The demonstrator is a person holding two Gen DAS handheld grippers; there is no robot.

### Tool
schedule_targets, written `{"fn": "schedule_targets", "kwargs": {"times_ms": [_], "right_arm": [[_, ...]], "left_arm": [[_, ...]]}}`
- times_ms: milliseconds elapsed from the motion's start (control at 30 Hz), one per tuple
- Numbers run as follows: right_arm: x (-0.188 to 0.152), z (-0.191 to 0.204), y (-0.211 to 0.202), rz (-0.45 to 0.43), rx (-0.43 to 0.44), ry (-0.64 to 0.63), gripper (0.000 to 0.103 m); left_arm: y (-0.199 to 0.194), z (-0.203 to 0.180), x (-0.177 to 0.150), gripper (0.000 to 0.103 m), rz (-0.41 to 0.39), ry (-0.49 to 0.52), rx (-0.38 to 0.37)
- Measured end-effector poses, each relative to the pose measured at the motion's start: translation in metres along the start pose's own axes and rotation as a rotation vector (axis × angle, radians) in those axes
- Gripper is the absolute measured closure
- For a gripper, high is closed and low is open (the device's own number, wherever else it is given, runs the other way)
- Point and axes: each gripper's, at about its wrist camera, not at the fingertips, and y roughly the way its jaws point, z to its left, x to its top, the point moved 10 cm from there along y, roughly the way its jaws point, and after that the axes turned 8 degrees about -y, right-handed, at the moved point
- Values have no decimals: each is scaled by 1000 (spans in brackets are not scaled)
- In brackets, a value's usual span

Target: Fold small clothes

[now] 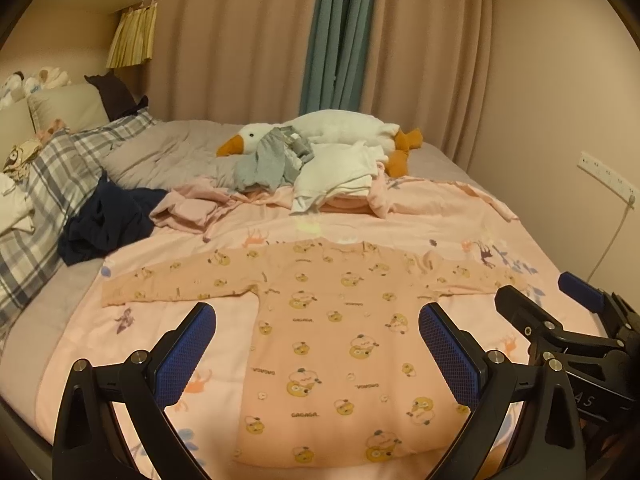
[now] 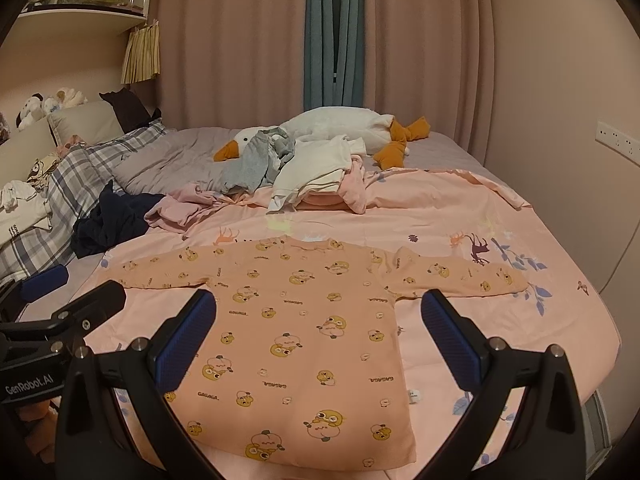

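Left wrist view | your left gripper (image 1: 316,344) and right gripper (image 2: 318,334) hover with jaws spread wide, holding nothing | peach duck-print long-sleeved cotton top (image 1: 332,344) lies flat near the bed's (image 1: 520,240) front edge, sleeves outstretched, ready for folding

Black jaws, blue textured pads (image 1: 188,354) (silver screws, "GenRobot.AI" lettering)
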Motion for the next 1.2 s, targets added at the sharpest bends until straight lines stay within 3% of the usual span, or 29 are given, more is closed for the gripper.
{"fn": "schedule_targets", "kwargs": {"times_ms": [1200], "right_arm": [[0, -17, 2, 7, -57, 20, 0]], "left_arm": [[2, 0, 6, 2, -13, -4, 17]]}}
